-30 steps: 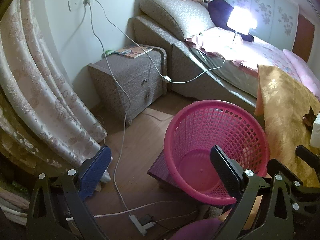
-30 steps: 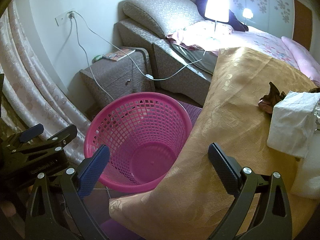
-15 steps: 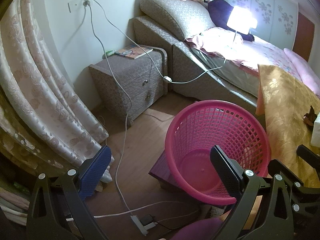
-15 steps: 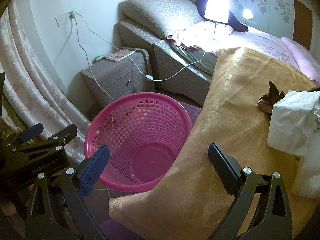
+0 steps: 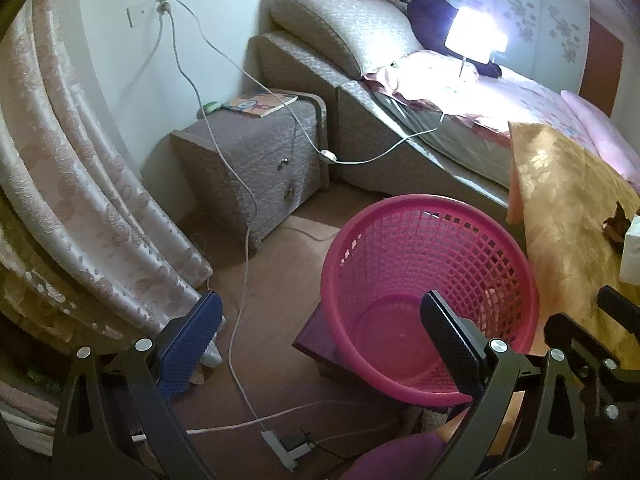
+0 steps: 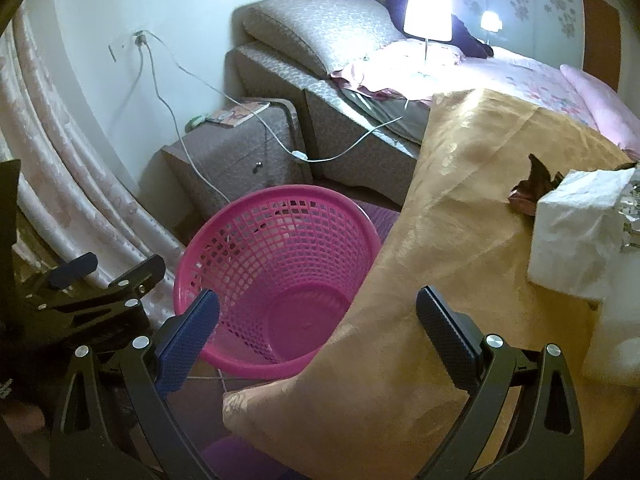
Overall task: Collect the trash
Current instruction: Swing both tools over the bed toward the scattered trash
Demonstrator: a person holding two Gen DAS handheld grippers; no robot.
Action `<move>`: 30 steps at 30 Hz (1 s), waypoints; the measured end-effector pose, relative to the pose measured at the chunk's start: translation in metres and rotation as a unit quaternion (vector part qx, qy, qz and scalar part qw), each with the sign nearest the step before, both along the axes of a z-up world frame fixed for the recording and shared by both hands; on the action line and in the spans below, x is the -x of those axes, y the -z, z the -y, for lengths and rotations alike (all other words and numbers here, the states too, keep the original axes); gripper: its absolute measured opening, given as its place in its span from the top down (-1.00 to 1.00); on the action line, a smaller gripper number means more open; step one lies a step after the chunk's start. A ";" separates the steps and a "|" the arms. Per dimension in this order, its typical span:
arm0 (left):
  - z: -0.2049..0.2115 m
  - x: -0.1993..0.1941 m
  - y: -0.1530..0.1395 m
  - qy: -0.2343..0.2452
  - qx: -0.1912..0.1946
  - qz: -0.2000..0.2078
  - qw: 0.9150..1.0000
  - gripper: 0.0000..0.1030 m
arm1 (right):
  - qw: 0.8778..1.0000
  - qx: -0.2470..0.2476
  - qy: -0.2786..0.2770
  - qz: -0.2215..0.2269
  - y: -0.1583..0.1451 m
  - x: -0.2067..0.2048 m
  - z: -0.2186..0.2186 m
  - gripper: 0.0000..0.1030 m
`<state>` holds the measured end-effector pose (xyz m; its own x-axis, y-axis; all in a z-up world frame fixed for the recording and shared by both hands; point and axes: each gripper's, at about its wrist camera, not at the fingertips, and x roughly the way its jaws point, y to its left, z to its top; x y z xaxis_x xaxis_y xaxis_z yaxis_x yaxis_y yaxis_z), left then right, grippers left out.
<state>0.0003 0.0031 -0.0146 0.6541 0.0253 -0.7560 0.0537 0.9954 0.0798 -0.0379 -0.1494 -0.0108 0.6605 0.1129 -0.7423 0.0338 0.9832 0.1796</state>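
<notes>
An empty pink mesh basket [image 5: 428, 264] stands on a low purple stool beside the table; it also shows in the right wrist view [image 6: 280, 264]. On the gold tablecloth [image 6: 460, 208] lie a crumpled brown wrapper [image 6: 530, 190], a white tissue pack [image 6: 576, 232] and a bit of silver foil [image 6: 632, 216]. My left gripper [image 5: 320, 344] is open and empty, above the floor and the basket's near rim. My right gripper [image 6: 320, 336] is open and empty, over the basket and the table corner. The left gripper also shows at the left of the right wrist view [image 6: 92, 280].
A grey nightstand [image 5: 256, 160] with a book stands by the wall. White cables [image 5: 240, 280] run from the wall socket across the floor to a power strip [image 5: 288, 446]. Curtains [image 5: 80, 200] hang at left. A bed with a lit lamp [image 5: 476, 36] is behind.
Both views shift slightly; the basket sits a little further right in the right wrist view. Both grippers stay open and empty.
</notes>
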 end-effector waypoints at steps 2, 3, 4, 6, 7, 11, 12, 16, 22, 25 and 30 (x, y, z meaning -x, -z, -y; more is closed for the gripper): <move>0.003 0.001 0.001 0.006 0.000 -0.002 1.000 -0.85 | 1.000 0.000 0.000 0.003 -0.002 0.005 0.001 -0.86; 0.005 0.002 0.002 0.010 -0.001 -0.003 1.000 -0.85 | 1.000 0.003 0.001 0.005 -0.004 0.008 0.001 -0.86; 0.007 0.003 0.003 0.014 -0.003 -0.004 1.000 -0.85 | 1.000 0.005 0.001 0.005 -0.005 0.012 0.005 -0.86; 0.012 0.005 0.003 0.023 -0.004 -0.004 1.000 -0.85 | 1.000 0.008 0.006 0.007 -0.007 0.019 0.010 -0.86; 0.014 0.005 0.004 0.027 -0.005 -0.006 1.000 -0.85 | 1.000 0.008 0.010 0.008 -0.008 0.024 0.013 -0.86; 0.025 0.010 0.005 0.051 0.000 -0.009 0.999 -0.85 | 0.999 0.011 0.032 0.009 -0.012 0.044 0.033 -0.86; 0.028 0.011 0.005 0.058 0.001 -0.008 0.998 -0.85 | 0.999 0.011 0.038 0.011 -0.013 0.050 0.038 -0.86; 0.049 0.019 0.006 0.091 -0.001 -0.007 0.996 -0.85 | 0.998 0.017 0.060 0.017 -0.015 0.074 0.055 -0.86; 0.082 0.027 0.002 0.146 0.016 -0.012 0.989 -0.85 | 0.995 0.026 0.091 0.018 -0.011 0.098 0.081 -0.86; 0.103 0.031 -0.006 0.175 0.023 -0.003 0.984 -0.85 | 0.994 0.024 0.101 0.015 -0.007 0.104 0.090 -0.86; 0.152 0.033 -0.024 0.230 0.031 0.011 0.973 -0.85 | 0.994 0.018 0.109 0.010 0.000 0.108 0.100 -0.86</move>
<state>-0.0324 -0.1493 0.0089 0.6019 -0.3193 -0.7319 0.4942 0.8689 0.0274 -0.1461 -0.2492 -0.0108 0.6805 -0.0610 -0.7302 0.2438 0.9586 0.1471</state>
